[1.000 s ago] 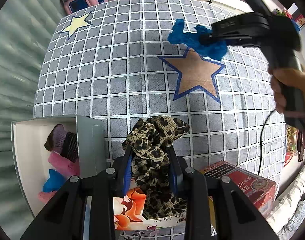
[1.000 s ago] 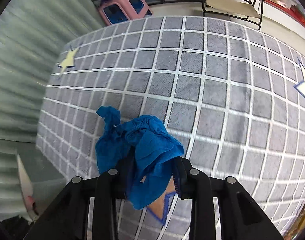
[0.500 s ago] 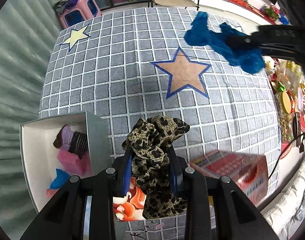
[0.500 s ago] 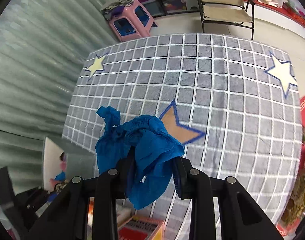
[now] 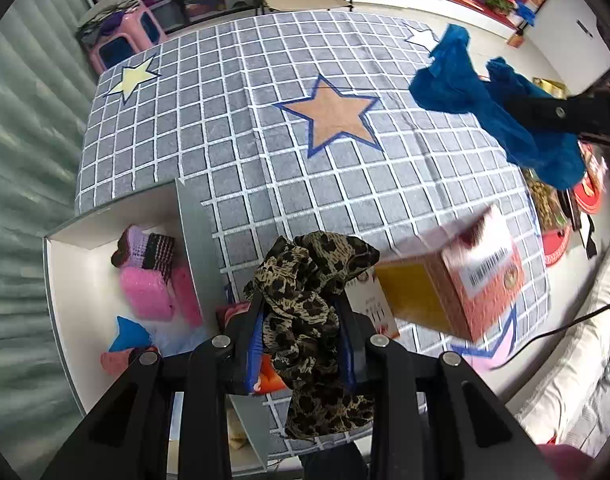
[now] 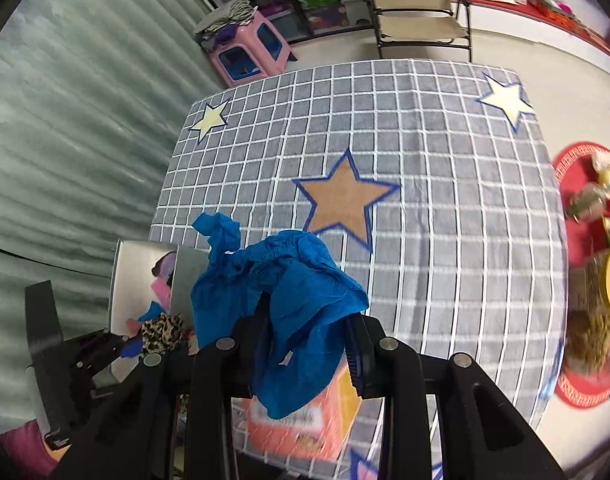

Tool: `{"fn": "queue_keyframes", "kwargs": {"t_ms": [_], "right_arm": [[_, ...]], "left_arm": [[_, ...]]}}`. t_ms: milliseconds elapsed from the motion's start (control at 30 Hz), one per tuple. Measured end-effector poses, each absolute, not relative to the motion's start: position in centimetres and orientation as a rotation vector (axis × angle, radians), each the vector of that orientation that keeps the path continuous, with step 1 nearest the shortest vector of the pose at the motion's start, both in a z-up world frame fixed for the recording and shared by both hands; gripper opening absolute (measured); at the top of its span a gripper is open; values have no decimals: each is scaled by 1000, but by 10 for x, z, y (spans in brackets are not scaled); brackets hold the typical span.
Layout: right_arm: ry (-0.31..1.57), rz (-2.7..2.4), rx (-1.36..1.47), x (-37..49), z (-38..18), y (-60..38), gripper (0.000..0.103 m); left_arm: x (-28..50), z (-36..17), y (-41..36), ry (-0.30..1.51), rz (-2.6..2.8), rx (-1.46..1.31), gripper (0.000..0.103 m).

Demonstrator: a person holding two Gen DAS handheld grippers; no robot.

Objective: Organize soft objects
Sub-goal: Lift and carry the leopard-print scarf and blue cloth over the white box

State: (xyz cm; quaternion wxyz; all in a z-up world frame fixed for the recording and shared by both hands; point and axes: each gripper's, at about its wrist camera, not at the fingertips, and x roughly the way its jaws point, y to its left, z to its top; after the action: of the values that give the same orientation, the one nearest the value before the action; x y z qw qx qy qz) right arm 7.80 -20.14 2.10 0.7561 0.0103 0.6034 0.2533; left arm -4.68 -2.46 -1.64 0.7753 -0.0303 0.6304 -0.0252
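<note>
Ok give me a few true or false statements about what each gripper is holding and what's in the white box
1. The left gripper holds a leopard-print cloth. True.
2. The right gripper is open and holds nothing. False: its fingers are shut on a blue cloth.
3. The white box already has soft items in it, including a pink one. True.
4. The blue cloth lies flat on the brown star. False: it hangs bunched in the fingers, off the table.
</note>
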Motion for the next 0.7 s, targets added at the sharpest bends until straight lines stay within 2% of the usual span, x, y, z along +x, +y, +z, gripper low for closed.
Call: {"fn": "queue_keyframes", "kwargs": {"t_ms": [700], "right_arm": [[1335,403,66,-29,30,-201,34]], "left_arm": [[-104,-13,-28,1347,-222,-17,33]]}}
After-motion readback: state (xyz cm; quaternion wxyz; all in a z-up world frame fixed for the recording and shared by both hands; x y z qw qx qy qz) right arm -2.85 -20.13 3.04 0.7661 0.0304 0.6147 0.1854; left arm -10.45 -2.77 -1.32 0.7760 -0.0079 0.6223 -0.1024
